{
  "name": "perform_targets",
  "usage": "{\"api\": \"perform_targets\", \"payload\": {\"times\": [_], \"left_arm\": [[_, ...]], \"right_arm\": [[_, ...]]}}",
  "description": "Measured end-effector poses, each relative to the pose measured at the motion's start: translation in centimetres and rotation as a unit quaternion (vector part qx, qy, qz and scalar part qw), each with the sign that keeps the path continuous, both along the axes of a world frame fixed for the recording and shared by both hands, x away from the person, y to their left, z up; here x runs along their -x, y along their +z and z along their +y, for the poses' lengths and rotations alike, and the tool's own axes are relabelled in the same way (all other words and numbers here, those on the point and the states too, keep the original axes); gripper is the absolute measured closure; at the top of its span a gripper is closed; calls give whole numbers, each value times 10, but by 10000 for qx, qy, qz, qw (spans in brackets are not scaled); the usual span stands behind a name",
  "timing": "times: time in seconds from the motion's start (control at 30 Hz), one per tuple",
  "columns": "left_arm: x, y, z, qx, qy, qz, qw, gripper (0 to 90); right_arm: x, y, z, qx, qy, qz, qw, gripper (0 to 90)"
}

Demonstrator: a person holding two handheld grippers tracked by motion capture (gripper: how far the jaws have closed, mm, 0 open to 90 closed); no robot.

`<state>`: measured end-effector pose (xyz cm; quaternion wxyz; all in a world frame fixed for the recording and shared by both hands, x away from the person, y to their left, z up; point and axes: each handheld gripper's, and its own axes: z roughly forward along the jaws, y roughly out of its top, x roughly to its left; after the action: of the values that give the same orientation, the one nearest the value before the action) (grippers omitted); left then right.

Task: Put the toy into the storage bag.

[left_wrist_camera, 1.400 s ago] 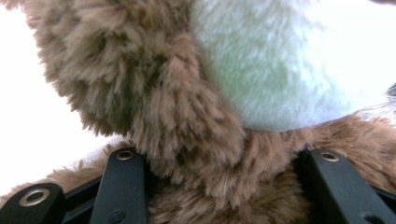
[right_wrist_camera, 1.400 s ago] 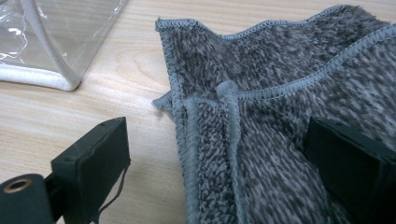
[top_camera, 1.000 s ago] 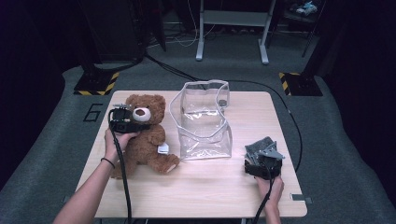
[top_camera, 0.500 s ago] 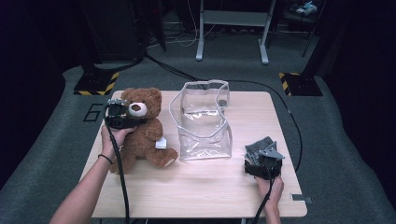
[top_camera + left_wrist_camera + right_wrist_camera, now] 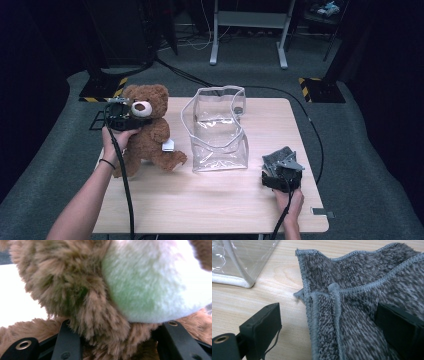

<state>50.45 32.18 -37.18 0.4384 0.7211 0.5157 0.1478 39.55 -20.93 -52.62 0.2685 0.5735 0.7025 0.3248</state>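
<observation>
My left gripper (image 5: pixel 121 116) clamps the teddy bear (image 5: pixel 147 132) at its neck, at the counter's (image 5: pixel 210 200) left end. Next I'd lift it over the clear bag (image 5: pixel 217 132). My right gripper (image 5: pixel 281 176) rests open astride the grey cloth (image 5: pixel 362 302).

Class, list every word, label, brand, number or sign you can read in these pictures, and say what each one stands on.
Floor left of the table: a large pale mark shows at, partly hidden by the left tongs; too unclear to read.
White tag on the teddy bear: too small to read.
Clear bag, grey cloth: no text.
</observation>
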Motion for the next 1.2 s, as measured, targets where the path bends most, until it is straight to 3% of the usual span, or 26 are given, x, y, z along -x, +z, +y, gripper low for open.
{"api": "perform_targets", "payload": {"times": [0.8,1.2], "left_arm": [[-14,53,13,-153,150,-370,9991,545],[-21,81,11,-237,190,-555,9980,543]], "right_arm": [[0,0,0,-6,-14,6,10000,65],[0,0,0,-6,-11,8,10000,65]]}}
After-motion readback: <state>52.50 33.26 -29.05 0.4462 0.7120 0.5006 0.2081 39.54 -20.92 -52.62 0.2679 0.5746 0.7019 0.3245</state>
